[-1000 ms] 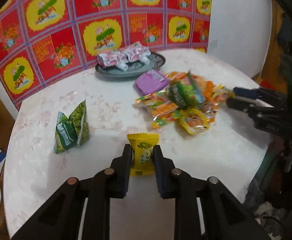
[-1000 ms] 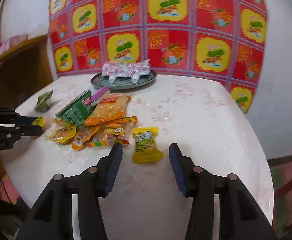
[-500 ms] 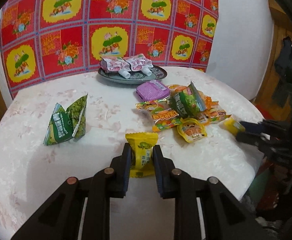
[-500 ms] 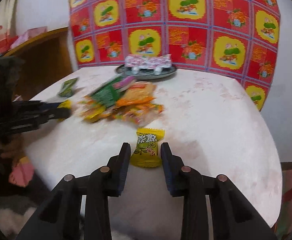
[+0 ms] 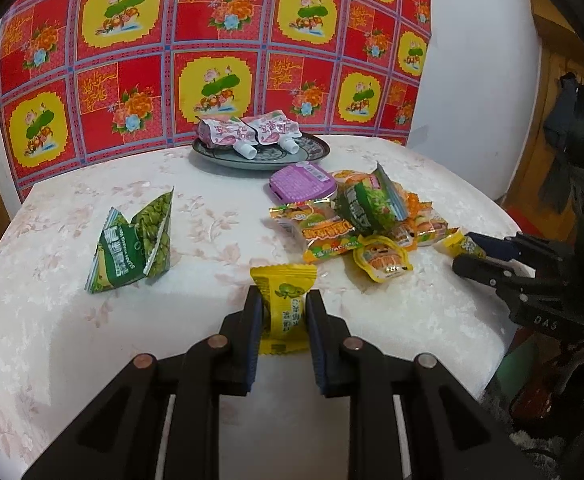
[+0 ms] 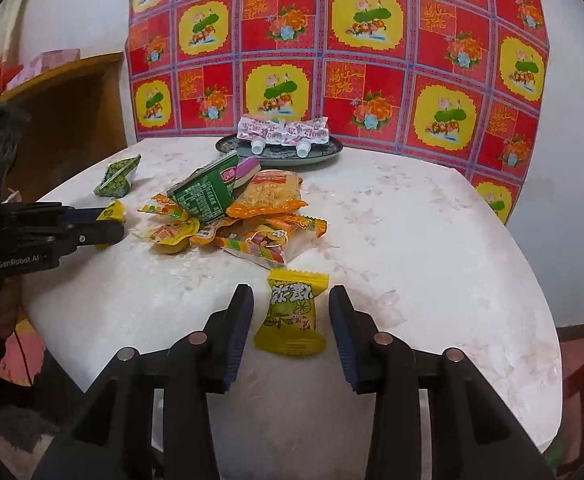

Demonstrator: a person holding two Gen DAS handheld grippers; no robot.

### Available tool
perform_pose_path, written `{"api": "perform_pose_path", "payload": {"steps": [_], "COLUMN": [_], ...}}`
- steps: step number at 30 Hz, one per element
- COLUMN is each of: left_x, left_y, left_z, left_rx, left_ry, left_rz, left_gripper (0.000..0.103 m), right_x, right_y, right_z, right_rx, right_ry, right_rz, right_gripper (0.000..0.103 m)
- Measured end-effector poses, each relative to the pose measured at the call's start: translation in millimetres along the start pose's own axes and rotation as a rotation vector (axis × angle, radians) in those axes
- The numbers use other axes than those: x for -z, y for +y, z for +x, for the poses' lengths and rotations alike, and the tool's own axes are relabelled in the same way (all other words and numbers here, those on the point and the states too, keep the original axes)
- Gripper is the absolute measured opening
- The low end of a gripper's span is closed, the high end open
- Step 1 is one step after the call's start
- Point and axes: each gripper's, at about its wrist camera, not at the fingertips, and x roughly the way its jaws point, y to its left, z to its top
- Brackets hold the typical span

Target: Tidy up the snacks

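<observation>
Now the right tongs [image 6: 290, 294] stand open. Half a second ago their fingers pressed the right candy [image 6: 292, 312]; in this frame there is a clear gap on each side of it, and the yellow wrapper lies flat on the table [image 6: 432, 240] between the 2 fingers, near the front edge and just beside the pile [image 6: 232, 208] of mixed snacks. 1 second ago the fingers were also apart around it, so the grip was brief. Whether this is a deliberate set-down or a lost hold, I cannot tell; in either case that candy is not being carried now.

The left tongs [image 5: 282, 300] have not changed: they remain closed on the left candy [image 5: 284, 312], another yellow wrapper, pinched upright at its middle with its top frill poking above the fingertips. Only the view around them has shifted, so this hand is moving with its load. It hangs over the near part of the table, between the 2 green packets [image 5: 132, 248] and the pile.

At the back, the plate [image 5: 320, 148] holds just 2 pink pouches [image 5: 248, 132]; no yellow candy is on it.

For the task, my reading is that sorting has barely begun: most snacks sit in 1 heap. The 2 yellow candies look alike, so they probably belong together, and the right one likely needs a fresh grasp, unless its present spot is meant as their place.
</observation>
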Motion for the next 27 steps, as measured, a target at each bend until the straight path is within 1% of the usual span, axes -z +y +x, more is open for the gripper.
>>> {"api": "perform_pose_path", "payload": {"steps": [4, 8, 9, 10, 12, 13, 14, 17, 19, 21, 23, 25, 27], "left_x": [0, 0, 0, 0, 0, 1, 1, 1, 2, 4, 6, 5, 1], "left_y": [1, 0, 0, 0, -1, -1, -1, 3, 4, 1, -2, -7, -11], "left_z": [0, 0, 0, 0, 0, 0, 0, -2, -4, -7, -15, -26, -35], "left_rx": [0.001, 0.003, 0.002, -0.001, -0.003, -0.003, -0.001, 0.024, 0.024, 0.016, 0.020, 0.035, 0.032], "left_ry": [-0.005, -0.006, -0.007, -0.007, -0.007, -0.006, -0.003, 0.005, 0.004, -0.008, -0.039, -0.081, -0.107], "left_rz": [0.000, 0.001, 0.003, 0.004, 0.006, 0.009, 0.011, -0.014, -0.022, -0.010, 0.000, 0.012, 0.019], "left_gripper": [0.022, 0.022, 0.022, 0.022, 0.022, 0.022, 0.022, 0.020, 0.020, 0.020, 0.020, 0.020, 0.020], "right_x": [4, 6, 6, 6, 6, 6, 5, 3, -1, -4, -5, -7, -10], "right_y": [-2, -1, -1, -1, -3, -3, -1, 15, 26, 34, 42, 46, 46], "right_z": [-3, -3, -3, -3, -4, -6, -8, -25, -35, -41, -47, -50, -51], "right_rx": [-0.009, 0.008, 0.012, 0.022, 0.007, -0.011, -0.026, -0.059, -0.081, -0.076, -0.071, -0.088, -0.109], "right_ry": [-0.019, -0.037, -0.038, -0.041, -0.042, -0.042, -0.049, -0.114, -0.154, -0.187, -0.222, -0.234, -0.237], "right_rz": [0.008, 0.032, 0.039, 0.046, 0.059, 0.053, 0.042, -0.020, -0.062, -0.096, -0.120, -0.121, -0.105], "right_gripper": [0.041, 0.040, 0.039, 0.032, 0.031, 0.029, 0.028, 0.028, 0.028, 0.028, 0.028, 0.028, 0.028]}}
